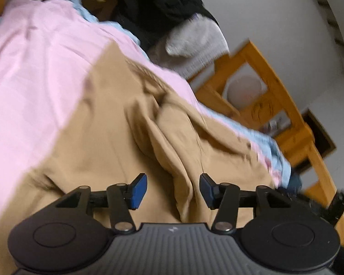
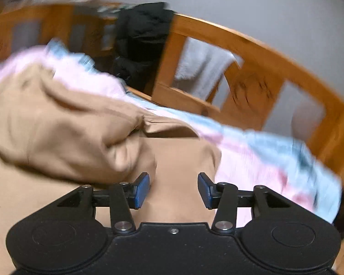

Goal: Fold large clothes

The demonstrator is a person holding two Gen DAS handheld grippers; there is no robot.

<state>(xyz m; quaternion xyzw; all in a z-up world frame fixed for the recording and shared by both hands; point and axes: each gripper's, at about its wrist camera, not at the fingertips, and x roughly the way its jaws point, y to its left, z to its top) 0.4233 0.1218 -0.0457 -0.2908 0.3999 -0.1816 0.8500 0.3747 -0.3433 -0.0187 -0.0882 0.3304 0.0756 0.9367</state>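
Here the pink sheet (image 1: 34, 68) covers the bed inside the wooden frame (image 2: 252, 52). The tan garment (image 1: 117, 133) lies rumpled on the sheet, near the frame's rail. Left gripper (image 1: 173, 190) and right gripper (image 2: 173, 190) hang over the garment, fingers partly open, gripping nothing.

Hand-held gripper (image 2: 173, 190) over a tan garment (image 2: 57, 133)

Its blue pads (image 2: 141, 190) stand apart, nothing pinched; the rumpled tan garment lies on pink bedding (image 2: 247, 167), wooden bed rail (image 2: 252, 52) and black jacket (image 2: 140, 43) behind.
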